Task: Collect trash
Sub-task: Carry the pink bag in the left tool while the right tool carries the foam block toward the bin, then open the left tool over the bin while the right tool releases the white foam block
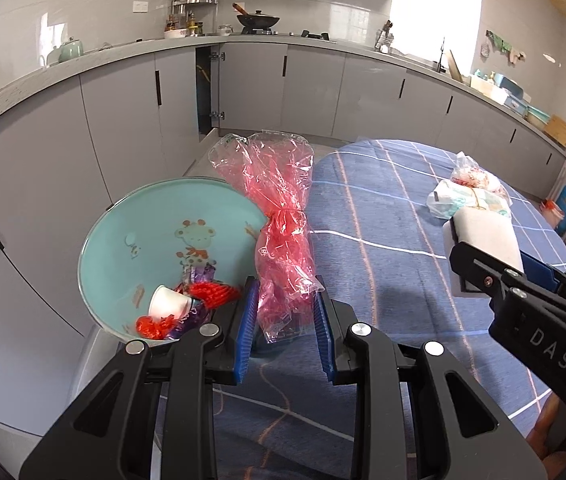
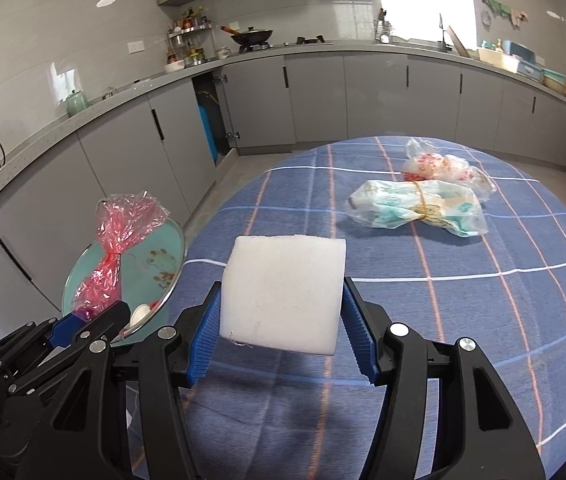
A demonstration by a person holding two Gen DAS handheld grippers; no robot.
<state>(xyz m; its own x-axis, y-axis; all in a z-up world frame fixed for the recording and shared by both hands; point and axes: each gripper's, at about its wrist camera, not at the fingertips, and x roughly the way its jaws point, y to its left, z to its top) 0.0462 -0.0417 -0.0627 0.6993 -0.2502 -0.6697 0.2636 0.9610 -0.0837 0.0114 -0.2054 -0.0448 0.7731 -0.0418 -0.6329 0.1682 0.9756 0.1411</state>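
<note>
Gripping a crumpled red cellophane wrapper (image 1: pixel 283 236) between its blue pads, the left hand-held gripper (image 1: pixel 286 322) holds the wrapper upright, its loose top flaring above the jaws. Just left of this hand-held gripper sits a teal plate (image 1: pixel 155 216) carrying a small white cup (image 1: pixel 167 302) and red scraps (image 1: pixel 219 294). The right hand-held gripper (image 2: pixel 281 330) is closed on a white foam block (image 2: pixel 283 292), which stands between its pads above the counter (image 2: pixel 483 320), covered in a blue checked cloth. Ahead of the right hand-held gripper and to its right, two tied plastic bags (image 2: pixel 419 204) lie on the counter, touching each other, well apart from the foam block. The left hand-held gripper appears at the lower left of the right wrist view.
</note>
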